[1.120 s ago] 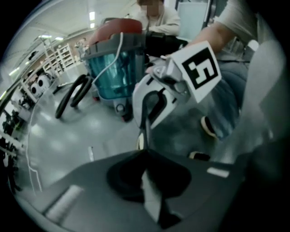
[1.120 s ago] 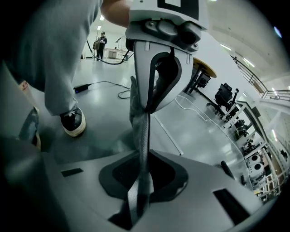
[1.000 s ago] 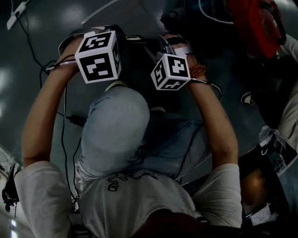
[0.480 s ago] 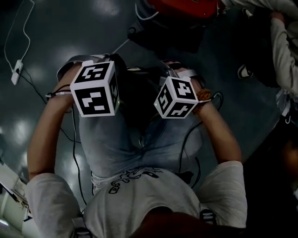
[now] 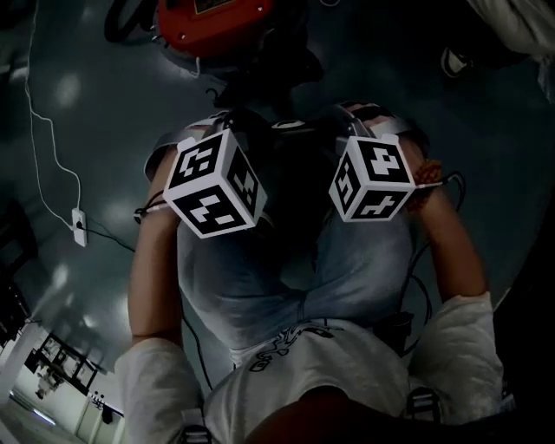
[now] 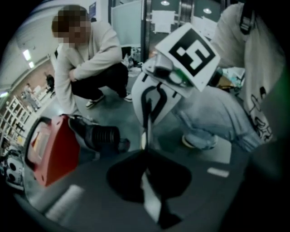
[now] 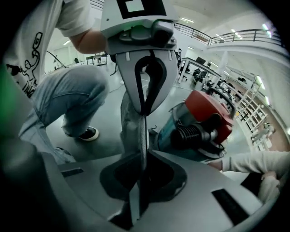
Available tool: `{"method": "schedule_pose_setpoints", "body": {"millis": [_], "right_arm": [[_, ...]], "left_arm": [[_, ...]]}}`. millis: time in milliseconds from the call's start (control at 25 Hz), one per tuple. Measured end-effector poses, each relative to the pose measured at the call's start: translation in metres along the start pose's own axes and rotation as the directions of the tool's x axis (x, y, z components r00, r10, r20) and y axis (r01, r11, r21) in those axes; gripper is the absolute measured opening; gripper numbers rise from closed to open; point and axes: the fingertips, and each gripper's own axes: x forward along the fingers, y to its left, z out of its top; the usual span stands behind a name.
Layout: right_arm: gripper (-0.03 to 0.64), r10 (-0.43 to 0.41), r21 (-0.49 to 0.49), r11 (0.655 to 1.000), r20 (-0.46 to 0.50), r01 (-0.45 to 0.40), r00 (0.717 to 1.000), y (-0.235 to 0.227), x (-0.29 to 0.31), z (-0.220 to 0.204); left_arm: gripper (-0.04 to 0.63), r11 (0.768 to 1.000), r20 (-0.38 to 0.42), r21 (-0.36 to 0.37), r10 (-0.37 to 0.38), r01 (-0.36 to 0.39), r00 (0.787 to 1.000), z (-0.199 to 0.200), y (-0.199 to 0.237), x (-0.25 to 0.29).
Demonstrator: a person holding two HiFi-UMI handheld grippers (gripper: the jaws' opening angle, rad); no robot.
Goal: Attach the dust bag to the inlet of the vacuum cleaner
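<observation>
In the right gripper view the grey cloth dust bag (image 7: 130, 124) hangs between my two grippers, which face each other tip to tip. My left gripper (image 7: 145, 111) is shut on the bag's upper edge. My right gripper (image 6: 146, 130) has just been closing, and the bag's thin edge runs into its jaws. In the head view only their marker cubes show, the left cube (image 5: 215, 184) and the right cube (image 5: 373, 179), with a dark mass between them. The red vacuum cleaner (image 5: 221, 26) stands on the floor beyond them. Its black ribbed inlet (image 7: 190, 134) is apart from the bag.
A person (image 6: 86, 68) crouches behind the vacuum, and a sleeve and hand (image 7: 253, 164) reach in beside it. A white cable with a power strip (image 5: 78, 227) lies on the floor at the left. My jeans-clad legs (image 5: 260, 269) are directly below the grippers.
Both marker cubes have risen and shifted right in the head view. The vacuum has swung from the top right to the top left centre. The raised knee has dropped out from under the grippers.
</observation>
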Motion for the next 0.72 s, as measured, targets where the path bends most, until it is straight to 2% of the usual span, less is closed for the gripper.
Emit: {"method": "schedule_pose_setpoints", "body": {"millis": [240, 320, 480, 720], "right_arm": [[0.035, -0.085, 0.047, 0.995, -0.040, 0.087, 0.996, -0.057, -0.021, -0.005], [0.035, -0.086, 0.066, 0.994, -0.051, 0.090, 0.995, -0.068, -0.023, 0.000], [0.037, -0.104, 0.097, 0.989, -0.071, 0.110, 0.992, -0.076, -0.007, 0.005], [0.038, -0.160, 0.095, 0.981, -0.078, 0.167, 0.984, -0.084, 0.007, -0.003]], "left_arm": [[0.021, 0.989, 0.096, -0.102, 0.118, -0.108, 0.988, 0.023, 0.047, -0.013], [0.020, 0.986, 0.088, -0.095, 0.147, -0.138, 0.985, 0.022, 0.056, -0.017], [0.021, 0.976, 0.018, -0.066, 0.211, -0.209, 0.977, 0.008, 0.072, -0.012], [0.025, 0.953, 0.027, -0.041, 0.301, -0.300, 0.953, 0.007, 0.086, -0.005]]}}
